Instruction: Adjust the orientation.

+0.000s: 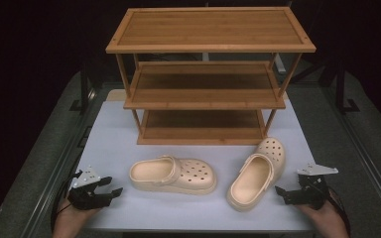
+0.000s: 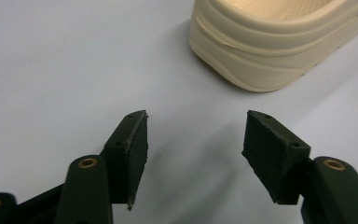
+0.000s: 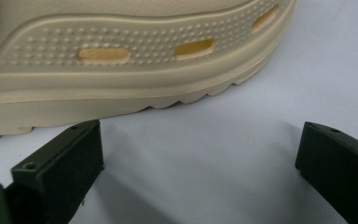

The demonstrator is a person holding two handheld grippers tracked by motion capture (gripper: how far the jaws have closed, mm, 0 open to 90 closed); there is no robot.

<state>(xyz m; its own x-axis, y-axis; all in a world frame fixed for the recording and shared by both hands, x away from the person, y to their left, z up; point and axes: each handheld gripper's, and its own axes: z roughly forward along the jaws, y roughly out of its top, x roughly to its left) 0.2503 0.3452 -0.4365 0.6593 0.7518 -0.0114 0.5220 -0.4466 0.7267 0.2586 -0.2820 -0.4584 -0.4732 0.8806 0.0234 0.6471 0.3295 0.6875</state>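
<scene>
Two beige clogs sit on the white table (image 1: 114, 134) in front of a three-tier wooden rack (image 1: 206, 74), all shelves bare, so the job looks like shelving the pair and nothing is lifted yet. Left clog (image 1: 172, 174) lies sideways, toe pointing right, heel end toward the left gripper (image 1: 106, 191); that gripper rests low at the near left corner, jaws spread wide and holding nothing, clog heel (image 2: 270, 42) ahead and slightly off to one side, apart from the pads. Right clog (image 1: 257, 173) lies angled, toe up by the rack foot, heel toward the person; right gripper (image 1: 283, 193) sits just beside its outer side, jaws parted and empty, the sole edge (image 3: 121, 93) near one pad, contact not clear. Both hands are parked at the outer sides, probably so each takes its nearest clog. Open heels face the person, giving rims to pinch
</scene>
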